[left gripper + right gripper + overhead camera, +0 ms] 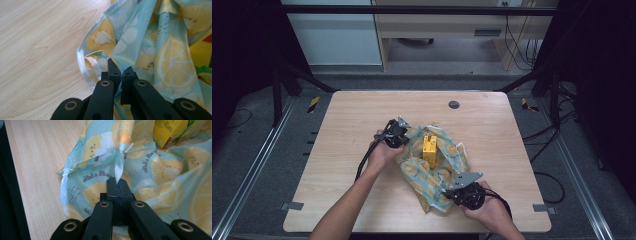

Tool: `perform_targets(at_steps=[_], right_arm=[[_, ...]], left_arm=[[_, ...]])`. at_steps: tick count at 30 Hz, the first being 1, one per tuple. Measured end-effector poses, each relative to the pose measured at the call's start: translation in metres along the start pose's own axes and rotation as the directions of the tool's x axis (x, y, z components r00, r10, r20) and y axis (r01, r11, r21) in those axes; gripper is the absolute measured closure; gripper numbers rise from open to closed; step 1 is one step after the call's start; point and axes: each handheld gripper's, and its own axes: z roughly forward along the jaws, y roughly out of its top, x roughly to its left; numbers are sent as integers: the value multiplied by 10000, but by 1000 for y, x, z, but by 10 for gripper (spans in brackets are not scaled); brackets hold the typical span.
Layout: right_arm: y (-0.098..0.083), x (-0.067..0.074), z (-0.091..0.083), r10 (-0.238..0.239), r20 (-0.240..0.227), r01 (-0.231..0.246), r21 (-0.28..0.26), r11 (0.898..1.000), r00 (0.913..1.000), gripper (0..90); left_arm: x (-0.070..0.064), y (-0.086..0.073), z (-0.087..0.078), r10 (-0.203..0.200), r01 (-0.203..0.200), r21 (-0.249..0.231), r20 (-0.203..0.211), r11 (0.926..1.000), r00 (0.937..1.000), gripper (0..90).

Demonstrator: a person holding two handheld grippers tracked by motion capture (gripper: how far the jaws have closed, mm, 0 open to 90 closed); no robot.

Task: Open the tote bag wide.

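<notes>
The left tongs (pixel 119 72) rise from six o'clock with their black jaws pinched together on a fold of fruit-print cloth (pixel 150 50). The cloth, pale blue with yellow lemon and kiwi slices, spreads from the centre out to three o'clock and up to twelve. Its white hemmed edge curls at about eight o'clock from the jaw tips. Light wooden tabletop (pixel 42 42) lies from nine to eleven o'clock.

place: lab recording bay | cues: black frame (pixel 422 9), floor rails (pixel 257 165), loose cables (pixel 519 47)
</notes>
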Motion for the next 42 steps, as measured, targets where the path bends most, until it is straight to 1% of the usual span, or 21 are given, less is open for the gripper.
perform_targets(at_steps=[5, 10, 19, 23, 27, 34, 35, 36, 38, 40, 42], right_arm=[[-3, 1, 1, -15, -85, 16, 98, 10000, 10000, 900], [-4, 2, 2, -43, -135, 45, 193, 9998, 9999, 900], [-5, 4, 1, -134, -298, 142, 257, 9996, 9995, 900], [-6, 5, 1, -94, -351, 104, 301, 9995, 9993, 900], [-6, 5, 1, -237, -431, 251, 314, 9992, 9988, 900], [-6, 5, 1, -166, -439, 183, 393, 9991, 9989, 900], [-6, 4, 1, -85, -371, 99, 358, 9993, 9993, 900], [-6, 3, 1, 13, -286, -6, 243, 9997, 9996, 900], [-5, 0, 1, 126, -143, -125, 116, 9999, 9998, 845], [-4, -3, 0, 277, 58, -277, -110, 9996, 9996, 721], [-2, -4, -2, 379, 213, -372, -294, 9989, 9991, 638]], left_arm=[[2, -4, 1, -89, 89, -6, -47, 10000, 9999, 896], [3, -7, 1, -95, 96, 41, -81, 9999, 9999, 897], [6, -8, 2, -89, 91, 99, -208, 9999, 9997, 896], [7, -8, 2, -82, 85, 120, -278, 9999, 9996, 896], [9, -9, 1, -104, 107, 75, -345, 9999, 9994, 896], [10, -9, 1, -137, 139, 48, -353, 9999, 9993, 891], [8, -9, 1, -96, 95, -5, -318, 10000, 9994, 881], [7, -9, 1, -38, 35, -93, -289, 10000, 9996, 846], [4, -9, -3, 120, -130, -267, -376, 9996, 9992, 787], [2, -9, -8, 150, -176, -469, -551, 9987, 9984, 703], [1, -9, -15, 167, -209, -715, -600, 9972, 9981, 650]])
